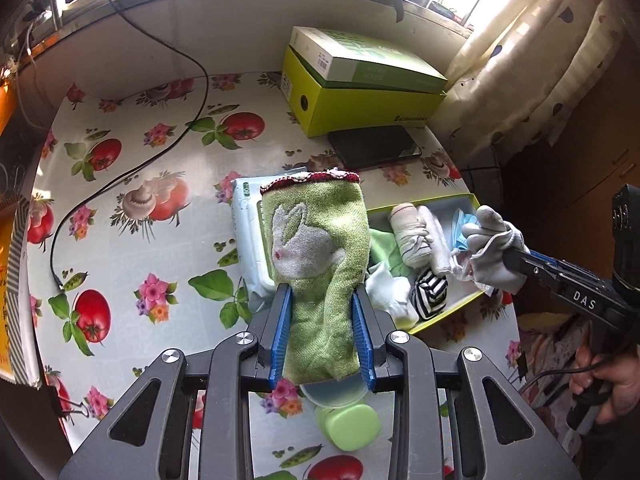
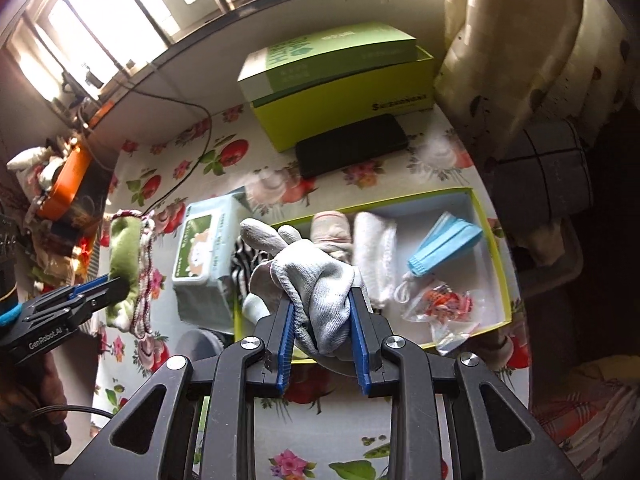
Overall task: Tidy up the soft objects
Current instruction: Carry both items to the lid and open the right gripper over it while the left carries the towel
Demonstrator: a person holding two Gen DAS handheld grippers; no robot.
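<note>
The left tongs clamp a green rabbit towel, held above the table just left of the open box. The right tongs pinch a grey knit glove over that box. Both are light and limp (they sag), so bunched middles grip best. Only the right wrist view shows the blue masks clearly.
</note>
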